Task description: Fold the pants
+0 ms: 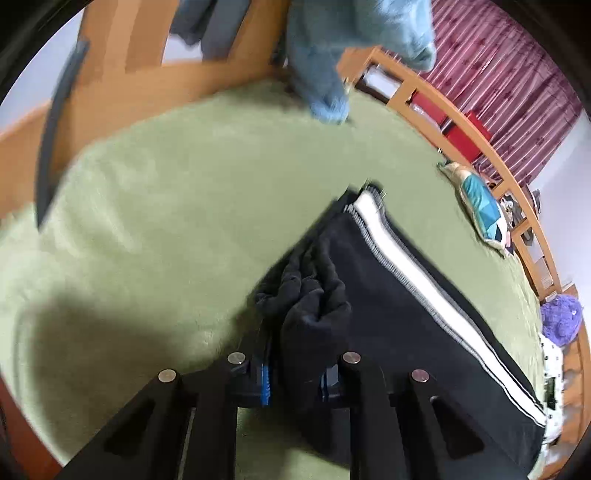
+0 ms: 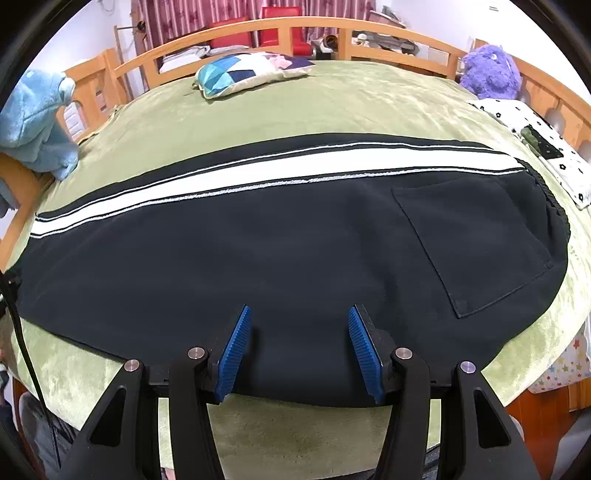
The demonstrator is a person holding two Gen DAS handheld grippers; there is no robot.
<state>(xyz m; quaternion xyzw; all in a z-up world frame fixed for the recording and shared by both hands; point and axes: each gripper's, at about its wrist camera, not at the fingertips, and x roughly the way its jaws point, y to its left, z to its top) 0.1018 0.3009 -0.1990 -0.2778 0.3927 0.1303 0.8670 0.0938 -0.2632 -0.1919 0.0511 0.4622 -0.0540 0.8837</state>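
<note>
Black pants [image 2: 280,251] with a white side stripe lie flat across a green bed cover [image 2: 332,107], legs folded one over the other, back pocket at the right. My right gripper [image 2: 299,350] is open, its blue pads [image 2: 236,350] resting over the pants' near edge. My left gripper [image 1: 295,380] is shut on a bunched fold of the pants [image 1: 314,306] at the leg end and lifts it off the cover [image 1: 155,206]. The stripe runs away to the far hem.
A wooden bed rail [image 2: 295,27] surrounds the bed. A patterned pillow [image 2: 251,72], a purple plush toy [image 2: 491,72], a light blue fleece [image 2: 37,118] on the rail and a white patterned cloth [image 2: 546,151] lie around the pants.
</note>
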